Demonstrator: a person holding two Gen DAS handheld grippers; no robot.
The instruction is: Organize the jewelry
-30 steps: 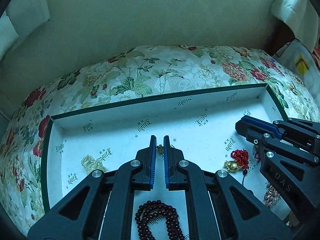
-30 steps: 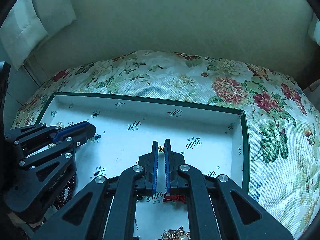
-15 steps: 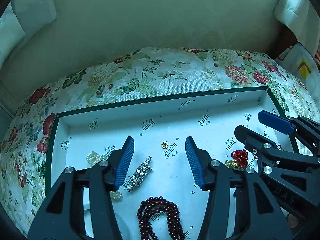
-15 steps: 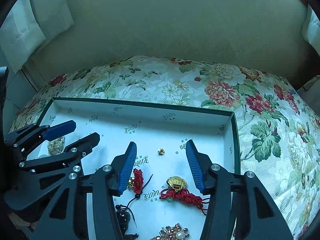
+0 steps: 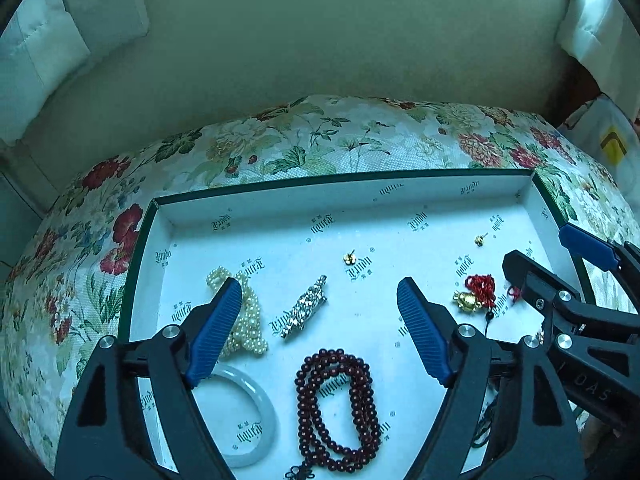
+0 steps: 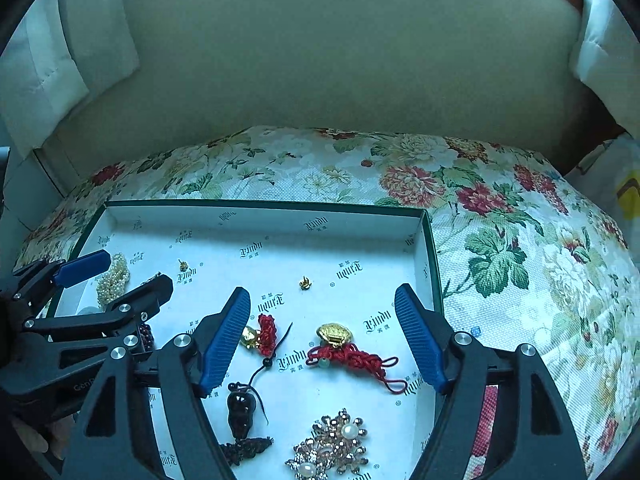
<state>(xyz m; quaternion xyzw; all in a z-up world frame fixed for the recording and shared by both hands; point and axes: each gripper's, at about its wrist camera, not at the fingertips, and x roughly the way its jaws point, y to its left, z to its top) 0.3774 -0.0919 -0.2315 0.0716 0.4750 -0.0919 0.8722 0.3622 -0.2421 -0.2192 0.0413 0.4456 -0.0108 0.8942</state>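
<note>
Both grippers have just been opening, nothing between the fingers on either. Left gripper (image 5: 320, 332) hangs over the tray (image 5: 360, 196), fingers spread wide and empty; right gripper (image 6: 322, 336) same, fingers spread and empty over the tray's right half. Tray is a shallow white box with a dark green rim, sitting on a floral cushion (image 6: 500, 240). The lining paper carries a repeating blackletter logo that looks like "Lindu", with two small characters under each mark too small to read. Relative to the tray: a pearl strand (image 5: 246, 312) lies near the left wall, partly behind the left gripper's left finger; a rhinestone clip (image 5: 304, 306) is just right of the pearls; a pale jade bangle (image 5: 256, 420) is at the near left; dark red bead strands (image 5: 340, 400) are at near centre. One small gold stud (image 5: 350, 257) lies mid-tray toward the far wall, a second gold stud (image 5: 480, 239) further right, well apart. A gold charm on a red knotted cord (image 6: 348, 350) sits in the right half, a smaller gold-and-red knot (image 6: 260, 334) just left of it, touching the right gripper's left finger in view. A dark carved pendant on black cord (image 6: 240, 408) and a pearl-and-gold brooch (image 6: 332, 448) lie at the near edge. The right gripper's body shows partial lettering "DAS" in the left wrist view.
</note>
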